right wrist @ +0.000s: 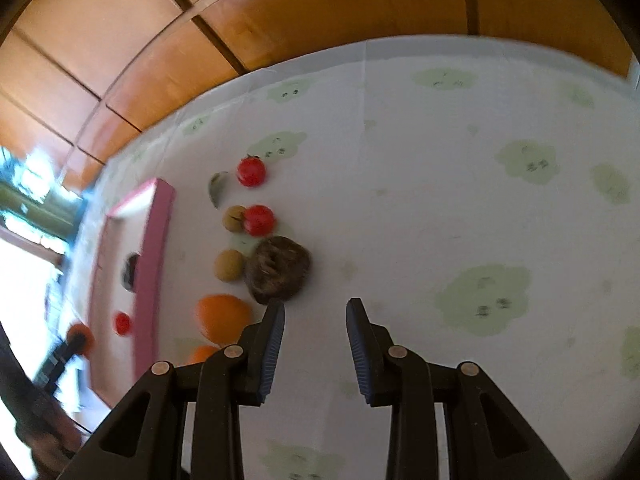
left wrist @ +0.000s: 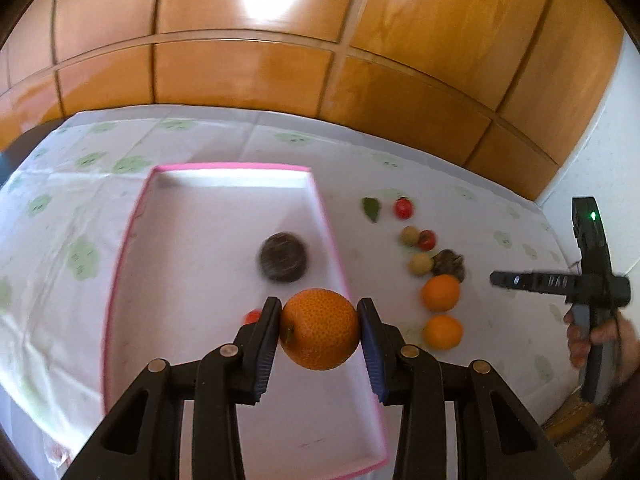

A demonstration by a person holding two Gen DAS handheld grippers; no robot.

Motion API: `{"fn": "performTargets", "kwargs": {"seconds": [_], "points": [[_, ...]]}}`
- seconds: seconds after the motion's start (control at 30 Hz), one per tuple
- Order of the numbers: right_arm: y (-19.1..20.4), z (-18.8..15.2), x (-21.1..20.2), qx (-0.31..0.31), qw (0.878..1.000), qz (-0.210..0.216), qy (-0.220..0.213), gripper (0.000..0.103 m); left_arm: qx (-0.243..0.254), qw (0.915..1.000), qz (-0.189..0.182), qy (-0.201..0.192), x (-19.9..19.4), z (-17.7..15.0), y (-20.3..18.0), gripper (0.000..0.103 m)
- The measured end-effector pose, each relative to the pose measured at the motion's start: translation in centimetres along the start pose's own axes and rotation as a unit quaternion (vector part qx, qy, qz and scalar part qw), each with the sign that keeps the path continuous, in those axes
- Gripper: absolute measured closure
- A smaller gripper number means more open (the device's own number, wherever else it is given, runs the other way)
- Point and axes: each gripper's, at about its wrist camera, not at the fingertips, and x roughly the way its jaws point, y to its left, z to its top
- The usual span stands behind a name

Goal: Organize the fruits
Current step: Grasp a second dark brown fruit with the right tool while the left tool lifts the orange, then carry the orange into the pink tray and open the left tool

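Left wrist view: my left gripper is clamped on an orange above the pink tray, which holds a dark fruit and a small red one.

Right wrist view: my right gripper has its fingers apart, empty, near a brown fruit on the tablecloth. No writing is legible.

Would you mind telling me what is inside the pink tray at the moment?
The pink tray holds a dark brown fruit and a small red fruit. The left gripper and its orange hide part of the tray floor.
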Motion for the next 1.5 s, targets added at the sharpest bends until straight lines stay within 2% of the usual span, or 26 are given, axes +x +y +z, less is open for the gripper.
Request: {"fn": "performTargets", "kwargs": {"seconds": [0.1, 0.3, 0.53, 0.6, 0.63, 0.8, 0.9, 1.0, 1.1, 1.23, 1.5], "points": [[1.2, 0.7, 0.9, -0.001, 1.000, -0.009, 0.002, 0.058, -0.003, 0.9999, 0.010, -0.007, -0.8, -1.0, 1.3, 0.064], [4.2, 1.9, 3.4, -0.054, 0.997, -0.056, 0.015, 0.055, -0.008, 0.9997, 0.017, -0.017, -2.0, -2.4, 3.2, 0.064], [6.6, 2.9, 6.3, -0.113, 0.985, -0.118, 0.054, 0.046, -0.037, 0.9991, 0.018, -0.015, -2.5, -3.1, 5.6, 0.064], [6.5, 3.1, 6.9, -0.112, 0.983, -0.136, 0.060, 0.047, -0.043, 0.9988, 0.018, -0.014, -2.5, -3.3, 5.9, 0.064], [6.3, 3.1, 7.1, -0.108, 0.983, -0.134, 0.062, 0.051, -0.044, 0.9987, 0.018, -0.014, -2.5, -3.3, 6.0, 0.064], [3.6, 3.2, 5.6, -0.076, 0.985, -0.147, 0.039, 0.052, -0.047, 0.9985, 0.020, -0.017, -2.6, -3.5, 6.3, 0.064], [1.7, 2.4, 4.8, -0.106, 0.974, -0.192, 0.051, 0.051, -0.046, 0.9985, 0.026, -0.018, -2.6, -3.6, 6.6, 0.064], [0.4, 1.7, 4.3, -0.113, 0.974, -0.187, 0.063, 0.051, -0.048, 0.9984, 0.028, -0.013, -2.2, -3.3, 6.8, 0.064], [-0.9, 1.7, 3.9, -0.100, 0.980, -0.163, 0.051, 0.051, -0.049, 0.9982, 0.031, -0.012, -1.9, -2.5, 6.9, 0.064], [-1.1, 1.6, 3.9, -0.111, 0.979, -0.167, 0.043, 0.051, -0.060, 0.9975, 0.036, -0.009, -1.2, -0.5, 7.1, 0.064], [-2.0, 1.1, 2.9, -0.114, 0.979, -0.162, 0.041, 0.051, -0.054, 0.9956, 0.076, 0.002, 2.3, 4.1, 7.9, 0.064]]}}
